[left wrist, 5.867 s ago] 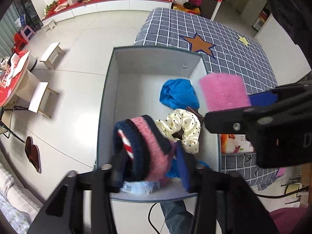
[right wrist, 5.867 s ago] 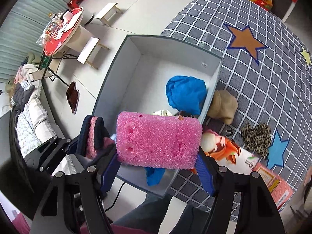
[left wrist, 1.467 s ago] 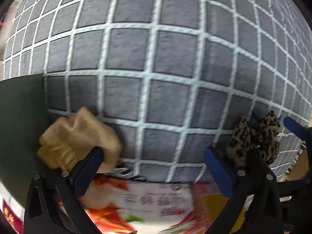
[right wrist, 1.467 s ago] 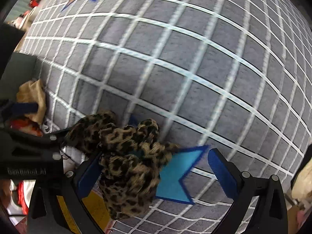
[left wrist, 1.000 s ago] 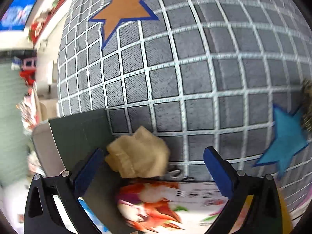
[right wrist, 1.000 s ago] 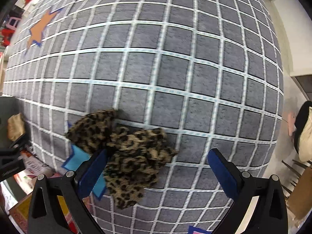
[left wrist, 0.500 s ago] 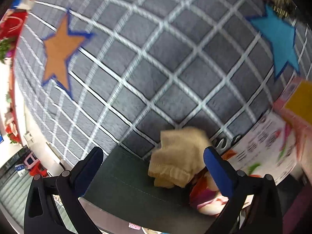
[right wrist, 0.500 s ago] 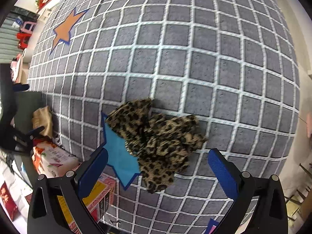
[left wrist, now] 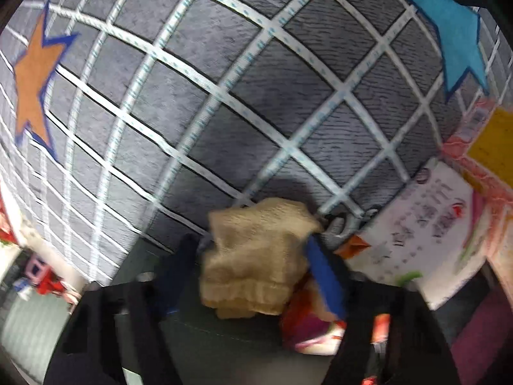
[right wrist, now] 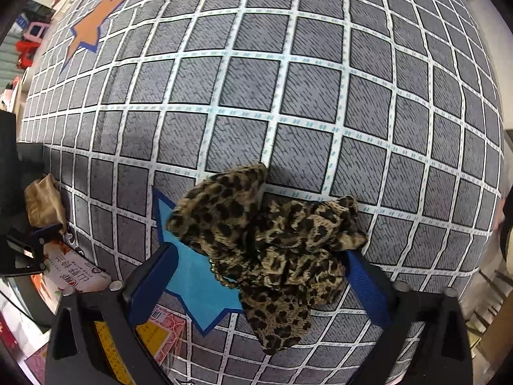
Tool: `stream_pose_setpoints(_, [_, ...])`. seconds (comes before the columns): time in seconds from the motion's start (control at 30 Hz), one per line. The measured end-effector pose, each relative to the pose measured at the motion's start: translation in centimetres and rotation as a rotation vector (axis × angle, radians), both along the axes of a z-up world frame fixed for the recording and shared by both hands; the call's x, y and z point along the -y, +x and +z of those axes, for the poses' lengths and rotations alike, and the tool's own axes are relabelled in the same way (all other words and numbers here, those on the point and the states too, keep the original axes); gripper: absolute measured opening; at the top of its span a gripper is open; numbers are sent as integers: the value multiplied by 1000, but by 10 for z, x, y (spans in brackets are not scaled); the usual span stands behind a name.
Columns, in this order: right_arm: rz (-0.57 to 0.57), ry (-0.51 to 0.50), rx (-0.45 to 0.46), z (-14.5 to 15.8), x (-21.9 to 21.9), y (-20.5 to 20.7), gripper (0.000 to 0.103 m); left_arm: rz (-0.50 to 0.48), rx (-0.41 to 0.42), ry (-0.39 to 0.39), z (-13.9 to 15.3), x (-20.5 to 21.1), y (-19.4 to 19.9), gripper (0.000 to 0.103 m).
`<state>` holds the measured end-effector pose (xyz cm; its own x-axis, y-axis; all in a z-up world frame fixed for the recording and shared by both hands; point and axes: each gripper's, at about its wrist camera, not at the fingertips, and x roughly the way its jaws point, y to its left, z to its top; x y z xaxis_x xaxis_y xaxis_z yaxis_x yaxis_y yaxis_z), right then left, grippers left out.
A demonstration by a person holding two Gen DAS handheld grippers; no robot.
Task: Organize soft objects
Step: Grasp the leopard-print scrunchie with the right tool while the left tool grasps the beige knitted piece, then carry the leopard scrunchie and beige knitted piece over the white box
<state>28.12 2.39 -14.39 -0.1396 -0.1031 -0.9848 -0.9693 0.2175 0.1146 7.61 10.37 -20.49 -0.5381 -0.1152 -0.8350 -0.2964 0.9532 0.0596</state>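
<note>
A tan cloth (left wrist: 256, 256) lies crumpled on the grey checked mat (left wrist: 256, 89), against the dark box wall (left wrist: 224, 346). My left gripper (left wrist: 253, 256) straddles it with the jaws closing. The right pad meets the cloth's edge and the left pad stands just short of it. A leopard-print cloth (right wrist: 272, 240) lies partly on a blue star (right wrist: 198, 282). My right gripper (right wrist: 259, 256) is around it, jaws closing. Its right pad is at the cloth's edge, while blue star shows between the cloth and the left pad. The tan cloth (right wrist: 43, 205) also shows at that view's left edge.
Printed picture packets (left wrist: 433, 224) lie beside the tan cloth, with a small metal ring (left wrist: 343, 224) between them. More packets (right wrist: 80, 276) sit left of the leopard cloth. An orange star (right wrist: 93, 22) marks the far mat. Floor and furniture lie beyond the mat's edges.
My left gripper rolled and came down over the tan cloth, its fingers narrowing around it. My right gripper slid until the leopard cloth sat between its fingers, which also narrowed.
</note>
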Motion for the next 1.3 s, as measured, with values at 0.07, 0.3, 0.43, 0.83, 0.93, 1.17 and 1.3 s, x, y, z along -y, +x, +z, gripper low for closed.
stream_pose_setpoints(0.07, [22,-3,40,-6,1,6,72,30,11,-25,2,2,-7,44])
stream_pose_setpoints(0.3, [-70,65,-4,19,26,41,44,135,117,117,26,-1,-15,15])
stream_pose_setpoints(0.43, [-126,103,-36,40,38,59,44,239,242,209,65,8,-21,15])
stream_pose_setpoints(0.83, [-223,163,-68,89,74,69,44,404,494,409,162,57,0,15])
stream_pose_setpoints(0.93, [-234,179,-64,91,80,45,44,439,516,410,170,73,2,15])
stream_pose_setpoints(1.17, [-297,226,-67,128,106,22,44,507,567,420,178,108,-11,15])
stream_pose_setpoints(1.3, [-291,256,-59,150,113,3,44,535,592,433,186,119,-23,15])
